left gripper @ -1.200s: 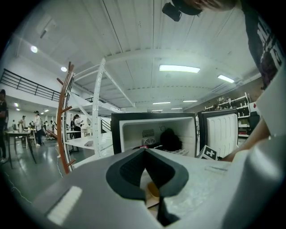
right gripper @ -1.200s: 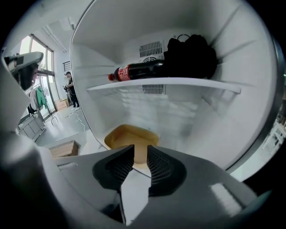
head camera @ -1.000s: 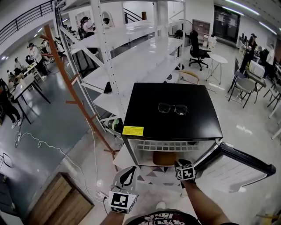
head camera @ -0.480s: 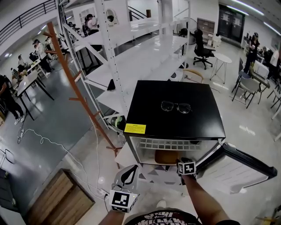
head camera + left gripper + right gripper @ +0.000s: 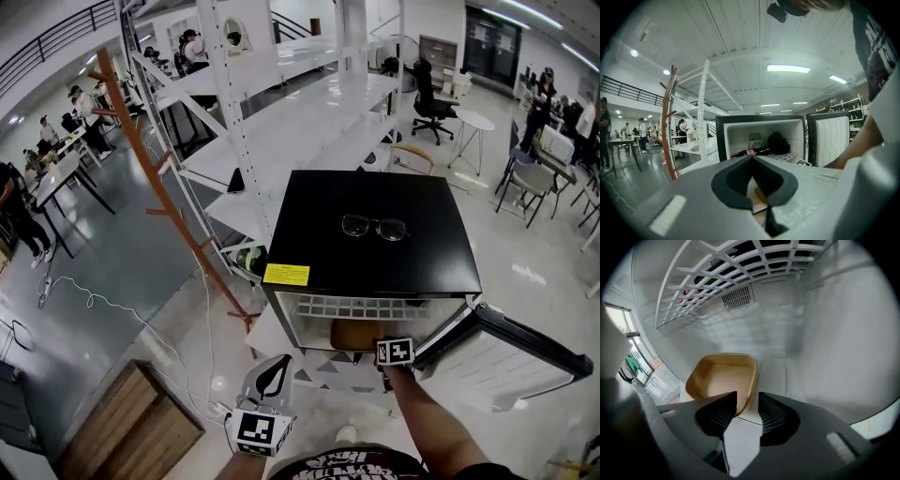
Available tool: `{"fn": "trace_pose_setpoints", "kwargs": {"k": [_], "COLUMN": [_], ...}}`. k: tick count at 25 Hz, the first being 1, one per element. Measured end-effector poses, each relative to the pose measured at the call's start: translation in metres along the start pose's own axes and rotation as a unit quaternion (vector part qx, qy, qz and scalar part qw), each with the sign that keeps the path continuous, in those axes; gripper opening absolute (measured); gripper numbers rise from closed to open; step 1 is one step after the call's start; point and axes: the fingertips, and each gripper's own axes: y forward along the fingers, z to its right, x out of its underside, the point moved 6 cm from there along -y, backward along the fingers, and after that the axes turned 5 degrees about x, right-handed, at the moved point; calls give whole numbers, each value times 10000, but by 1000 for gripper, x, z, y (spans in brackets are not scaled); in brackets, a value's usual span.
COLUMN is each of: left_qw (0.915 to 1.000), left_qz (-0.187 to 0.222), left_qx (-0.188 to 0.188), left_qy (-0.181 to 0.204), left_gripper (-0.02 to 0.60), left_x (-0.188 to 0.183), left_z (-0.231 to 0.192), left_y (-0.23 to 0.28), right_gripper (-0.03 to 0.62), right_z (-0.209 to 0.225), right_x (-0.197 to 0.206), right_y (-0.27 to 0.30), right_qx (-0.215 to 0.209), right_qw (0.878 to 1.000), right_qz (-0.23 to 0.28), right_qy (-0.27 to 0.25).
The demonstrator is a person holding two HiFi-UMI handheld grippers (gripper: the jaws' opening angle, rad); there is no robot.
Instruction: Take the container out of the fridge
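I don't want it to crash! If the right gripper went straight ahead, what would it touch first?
Probably the near rim of the tan container, which sits between the open jaws of the right gripper.

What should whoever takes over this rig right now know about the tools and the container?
Left tool: shut, empty, held low outside the fridge.
Right tool: open, inside the fridge, jaws either side of the tan container's near wall, not yet closed.
Container: on the fridge floor, under the wire shelf.
Done: door open, right tool lined up.
Left to do: close on the wall and draw the container out.
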Motion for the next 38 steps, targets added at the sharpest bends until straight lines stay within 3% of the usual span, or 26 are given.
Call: {"fn": "trace_pose_setpoints", "kwargs": {"k": [8,17,38], "left_qw": [9999,9999,9993], "left_qz": [-27,-65,-173], "left_qx": [-132,-90,339], "left_qy": [-73,-8,-26], "left_gripper": [2,2,2], "left_x": [2,9,18], "left_z": [-3,-1,6], "left_y": [-6,-10,-5], "right_gripper": [163,60,51], "right_z": [2,9,-2], "right_x": [11,27,16], "right_y": [10,2,-44], "right_qx": [27,85,-187], "right_qw": [9997,9982,9923], "right_qz": [-121,22,679], "right_qy": [189,601,1020]}}
